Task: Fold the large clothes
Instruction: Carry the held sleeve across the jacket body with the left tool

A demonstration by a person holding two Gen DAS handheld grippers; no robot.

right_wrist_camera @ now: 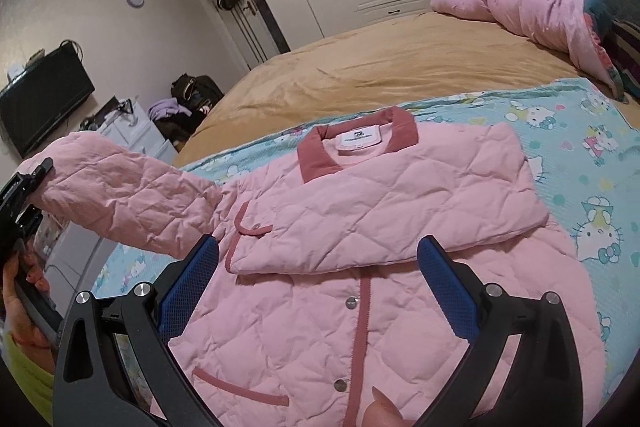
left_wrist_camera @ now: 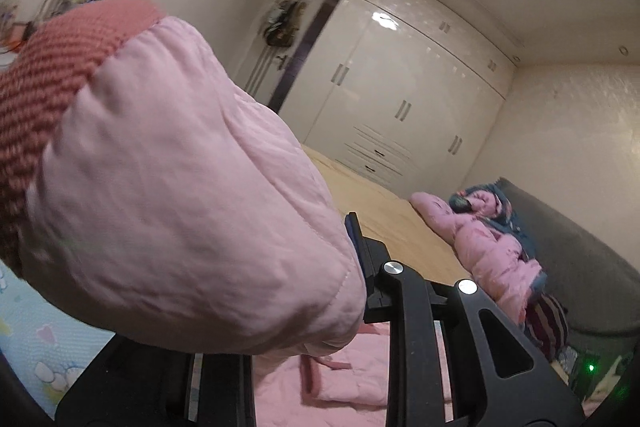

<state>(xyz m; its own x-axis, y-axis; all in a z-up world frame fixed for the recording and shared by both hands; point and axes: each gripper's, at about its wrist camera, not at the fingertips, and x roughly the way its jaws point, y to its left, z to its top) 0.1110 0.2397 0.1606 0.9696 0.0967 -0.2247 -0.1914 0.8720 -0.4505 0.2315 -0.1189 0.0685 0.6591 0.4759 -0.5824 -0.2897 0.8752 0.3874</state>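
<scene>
One sleeve already folded across the chest of the pink quilted jacket (right_wrist_camera: 360, 227) on the bed, left claw (right_wrist_camera: 38, 173) clamped on the other sleeve's (right_wrist_camera: 120, 195) cuff, raised beside the jacket, right claw (right_wrist_camera: 316, 279) wide open, empty, above its front; next: lay that sleeve across the chest.

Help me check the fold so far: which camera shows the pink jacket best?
The right wrist view: the jacket lies spread on the blanket, collar, snaps and one folded sleeve visible, the other sleeve lifted by the left gripper. The left wrist view shows only that sleeve's cuff close up, blurred.
</scene>
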